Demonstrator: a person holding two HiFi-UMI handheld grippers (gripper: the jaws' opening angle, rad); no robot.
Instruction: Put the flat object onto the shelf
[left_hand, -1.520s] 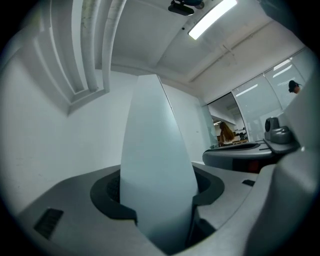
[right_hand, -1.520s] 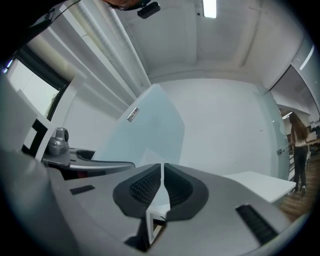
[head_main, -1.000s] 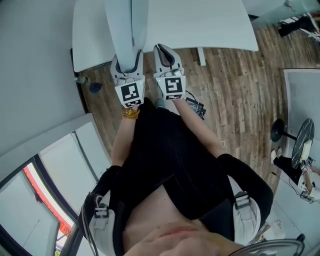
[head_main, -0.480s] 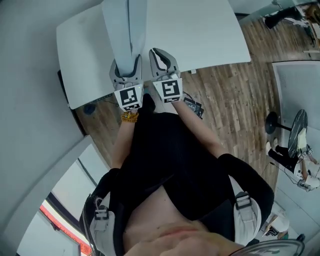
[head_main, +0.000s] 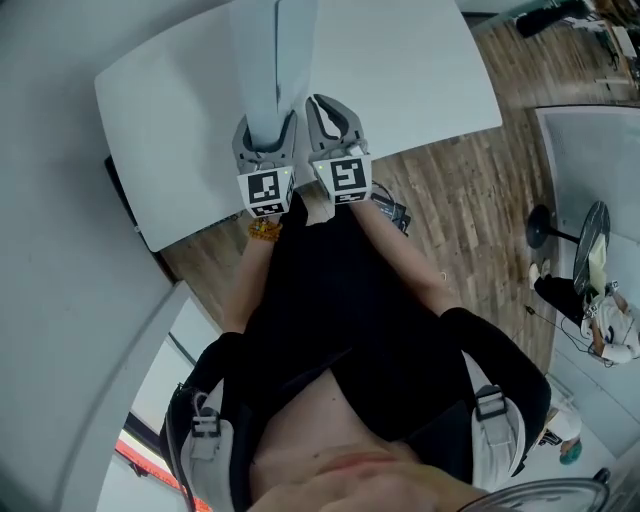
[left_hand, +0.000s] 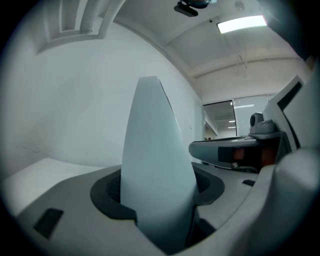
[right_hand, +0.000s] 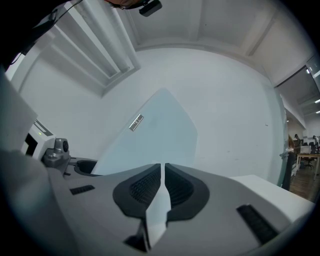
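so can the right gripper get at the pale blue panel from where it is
Probably yes. The right gripper sits close beside the left gripper, which clamps the pale blue panel, and nothing shows between them. The right jaws are shut, though, and would have to open first.

Left gripper (head_main: 267, 132) and right gripper (head_main: 328, 115) sit side by side over the near edge of the tabletop (head_main: 410, 70). The flat object (head_main: 272, 55) stands between the left gripper's jaws and reaches forward above the tabletop, apparently clear of it. The floor (head_main: 470, 200) lies to the right.
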